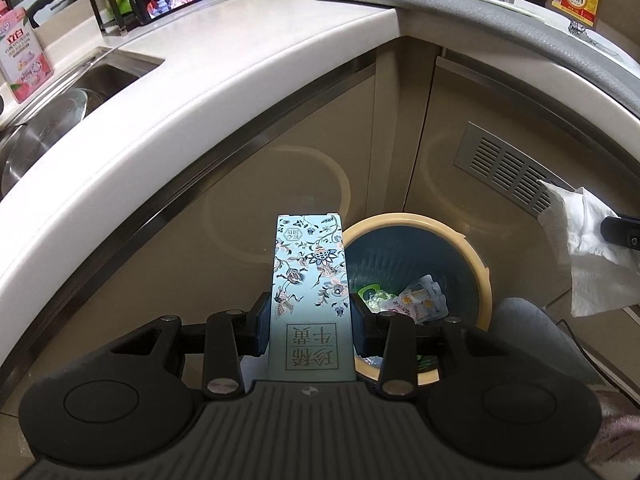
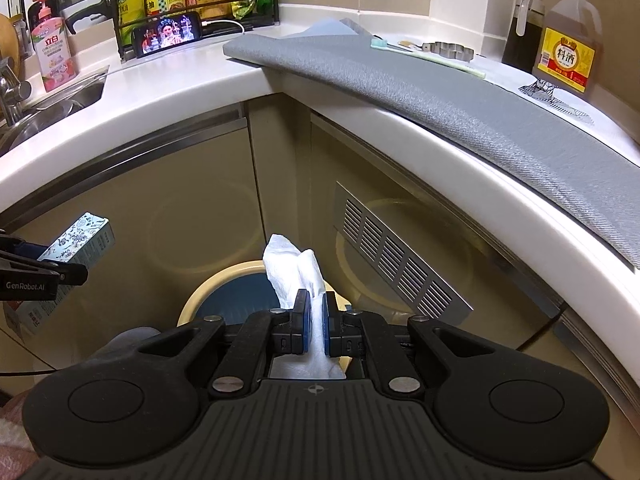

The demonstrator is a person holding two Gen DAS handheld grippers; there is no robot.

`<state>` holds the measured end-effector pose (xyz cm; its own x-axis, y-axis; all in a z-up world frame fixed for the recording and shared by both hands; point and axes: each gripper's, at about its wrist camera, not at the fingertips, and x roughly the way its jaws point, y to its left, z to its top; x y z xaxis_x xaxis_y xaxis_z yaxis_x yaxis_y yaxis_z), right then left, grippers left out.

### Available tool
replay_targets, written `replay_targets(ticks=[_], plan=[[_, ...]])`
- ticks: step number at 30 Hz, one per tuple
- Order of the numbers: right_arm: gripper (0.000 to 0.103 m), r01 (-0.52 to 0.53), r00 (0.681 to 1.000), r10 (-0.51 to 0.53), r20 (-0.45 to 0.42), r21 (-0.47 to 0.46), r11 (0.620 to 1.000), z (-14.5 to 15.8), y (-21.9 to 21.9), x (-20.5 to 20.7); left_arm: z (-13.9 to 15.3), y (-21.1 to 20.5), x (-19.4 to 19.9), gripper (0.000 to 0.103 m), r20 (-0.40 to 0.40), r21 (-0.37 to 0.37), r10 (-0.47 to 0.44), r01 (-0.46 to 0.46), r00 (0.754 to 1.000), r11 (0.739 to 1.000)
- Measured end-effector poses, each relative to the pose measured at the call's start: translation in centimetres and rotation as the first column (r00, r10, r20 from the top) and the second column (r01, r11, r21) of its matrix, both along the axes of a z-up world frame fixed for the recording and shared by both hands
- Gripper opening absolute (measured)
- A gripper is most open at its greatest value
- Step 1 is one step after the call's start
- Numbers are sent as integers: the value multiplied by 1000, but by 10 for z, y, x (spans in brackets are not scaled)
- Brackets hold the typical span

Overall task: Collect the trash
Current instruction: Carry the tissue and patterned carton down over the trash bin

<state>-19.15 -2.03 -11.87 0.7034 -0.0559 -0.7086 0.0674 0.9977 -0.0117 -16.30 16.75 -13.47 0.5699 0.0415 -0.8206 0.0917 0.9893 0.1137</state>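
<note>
Pale-blue floral carton [image 1: 310, 300] clamped upright in the left hand-held gripper [image 1: 310, 330], beside the bin's [image 1: 478, 256] rim; released here, it may fall outside. Right hand-held gripper [image 2: 316, 330], nearly closed, pinches tissue [image 2: 294, 270] above the bin; tissue could cling.

claw [image 2: 64, 274]: GenRobot.AI | bottle [image 2: 566, 60]: 料酒 | pump bottle [image 2: 52, 60]: 立白
</note>
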Motion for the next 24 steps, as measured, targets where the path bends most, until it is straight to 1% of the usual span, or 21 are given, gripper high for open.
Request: replay_targets(ticks=[6,13,24], plan=[[7,1,1000,-1,-21,3,1000,-8,1,14,-8,-5,10,43,-13,4,-6,6,1000,1000],[7,-8,997,9,-73,9,1000,-25,4,34,-25,-8,26,43,-58,8,1,-1,998,1000],[7,-17,990,20,-140,23,1000,-49,4,61,-44,-12,46,43,-111,8,15,-14,994,1000]])
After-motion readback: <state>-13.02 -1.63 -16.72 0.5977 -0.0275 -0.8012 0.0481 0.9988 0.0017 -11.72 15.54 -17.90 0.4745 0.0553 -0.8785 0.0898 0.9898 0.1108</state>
